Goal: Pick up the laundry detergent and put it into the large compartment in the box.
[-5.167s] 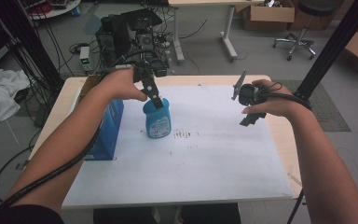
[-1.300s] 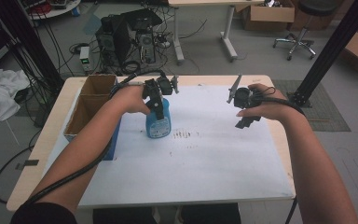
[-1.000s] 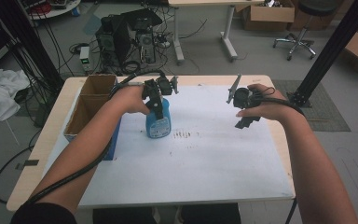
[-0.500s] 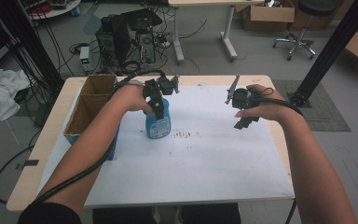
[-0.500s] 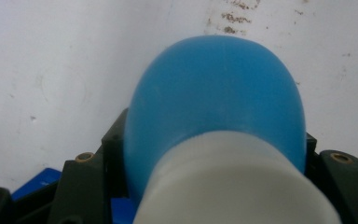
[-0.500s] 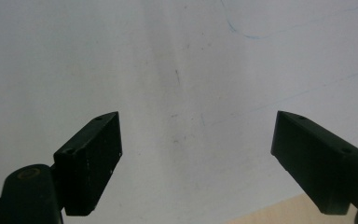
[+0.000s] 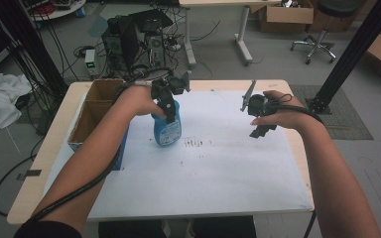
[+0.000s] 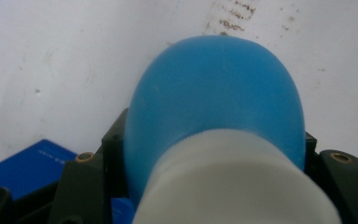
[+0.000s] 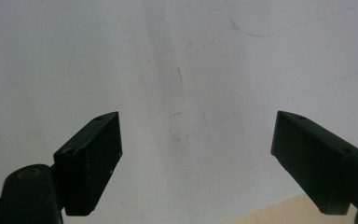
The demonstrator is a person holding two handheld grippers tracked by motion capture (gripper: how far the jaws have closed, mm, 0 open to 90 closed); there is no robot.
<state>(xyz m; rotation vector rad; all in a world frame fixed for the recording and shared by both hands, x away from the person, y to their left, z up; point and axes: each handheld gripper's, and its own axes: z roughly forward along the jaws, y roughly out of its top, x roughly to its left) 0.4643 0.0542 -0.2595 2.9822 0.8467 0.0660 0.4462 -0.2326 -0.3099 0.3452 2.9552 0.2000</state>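
Your left hand-held gripper (image 7: 170, 106) clamps the blue bottle's (image 7: 166, 130) neck, at ten o'clock on the tabletop (image 7: 218, 173). Your right hand-held gripper (image 7: 262, 130), at two o'clock, gapes wide, holding nothing.

The high view is looking forward and down from above the person's side, taking in the whole table (image 7: 39, 191). The left gripper view is sitting very close over the blue bottle (image 8: 214, 98). The right gripper view is facing the white sheet (image 9: 177, 56), which all three views are sharing.
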